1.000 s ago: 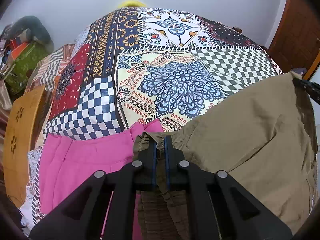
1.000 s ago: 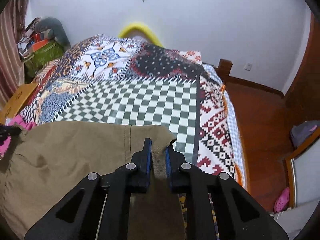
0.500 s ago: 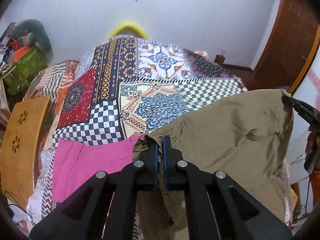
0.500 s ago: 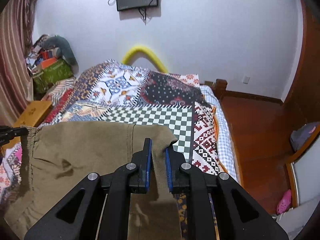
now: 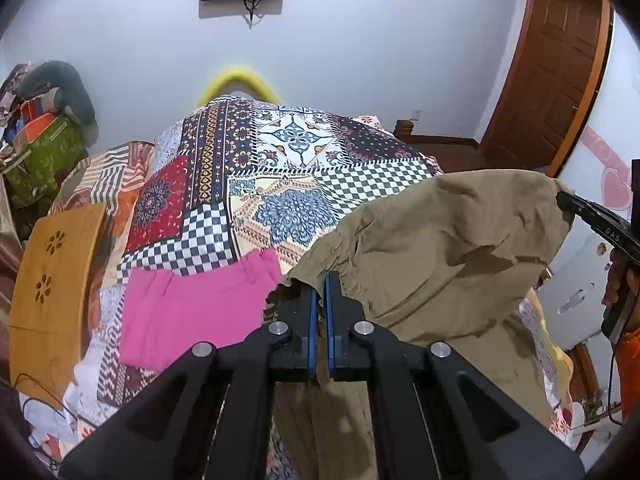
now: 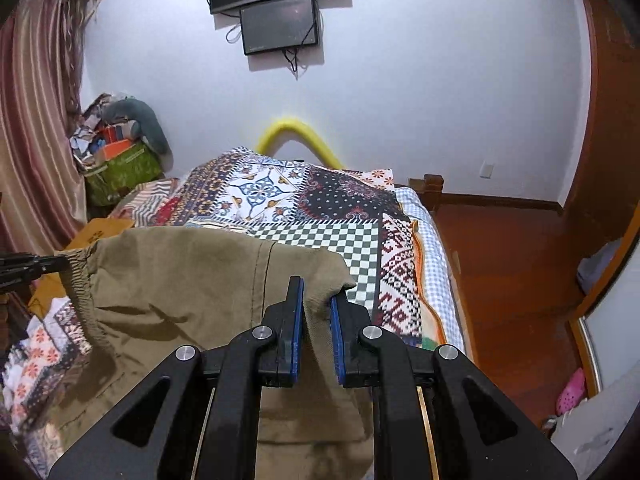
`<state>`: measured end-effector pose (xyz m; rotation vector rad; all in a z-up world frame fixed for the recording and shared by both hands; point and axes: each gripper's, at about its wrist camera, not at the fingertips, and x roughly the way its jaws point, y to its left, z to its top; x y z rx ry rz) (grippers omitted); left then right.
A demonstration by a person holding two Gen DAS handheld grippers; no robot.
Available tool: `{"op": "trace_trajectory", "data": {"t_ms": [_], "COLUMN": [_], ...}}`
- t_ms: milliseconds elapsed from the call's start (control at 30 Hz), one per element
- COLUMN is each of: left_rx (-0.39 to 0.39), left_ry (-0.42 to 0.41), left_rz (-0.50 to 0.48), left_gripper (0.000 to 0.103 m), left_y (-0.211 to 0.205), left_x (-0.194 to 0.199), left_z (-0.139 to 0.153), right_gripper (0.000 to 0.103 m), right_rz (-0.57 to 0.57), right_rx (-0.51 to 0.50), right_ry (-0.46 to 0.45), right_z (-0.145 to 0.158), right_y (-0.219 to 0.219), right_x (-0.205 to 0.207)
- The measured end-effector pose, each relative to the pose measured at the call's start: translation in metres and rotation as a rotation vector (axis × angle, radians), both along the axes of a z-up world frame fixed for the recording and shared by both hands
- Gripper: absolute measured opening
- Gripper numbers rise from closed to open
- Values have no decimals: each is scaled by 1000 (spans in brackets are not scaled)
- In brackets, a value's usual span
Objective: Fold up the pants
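We hold the soft, limp khaki pants (image 5: 440, 248) by the waistband, left gripper (image 5: 319, 292) and right gripper (image 6: 316, 304) both clenched on its corners, so the cloth sags between.

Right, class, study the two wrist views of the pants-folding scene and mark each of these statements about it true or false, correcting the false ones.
1. Both grippers are clamped on the khaki pants. True: the left gripper and the right gripper each pinch the fabric.
2. The pink garment is held between the left gripper's jaws. False: it lies flat on the patchwork bedspread, beside the gripper.
3. The khaki pants lie flat on the bed. False: they hang stretched between the two grippers.
4. A screen is mounted on the wall beyond the bed. True.
5. A yellow curved object shows at the bed's far end. True.
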<state>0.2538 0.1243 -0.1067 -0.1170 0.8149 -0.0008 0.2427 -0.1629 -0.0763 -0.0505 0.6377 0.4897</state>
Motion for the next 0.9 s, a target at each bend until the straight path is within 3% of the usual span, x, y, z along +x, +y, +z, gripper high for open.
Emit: {"op": "trace_trajectory", "data": {"t_ms": [500, 900], "left_rx": [-52, -90], "left_ry": [15, 91], "left_rz": [-31, -60], "left_gripper": [3, 4], "left_y": [-15, -23], "left_x": [-83, -137], "left_z": [-3, -45], "right_gripper": [11, 11], "right_rz": [-41, -50], "right_rx": [57, -27], "right_ry": [48, 138], "right_z": [-19, -62], "right_y": [-27, -35], "right_x": [-77, -135]}}
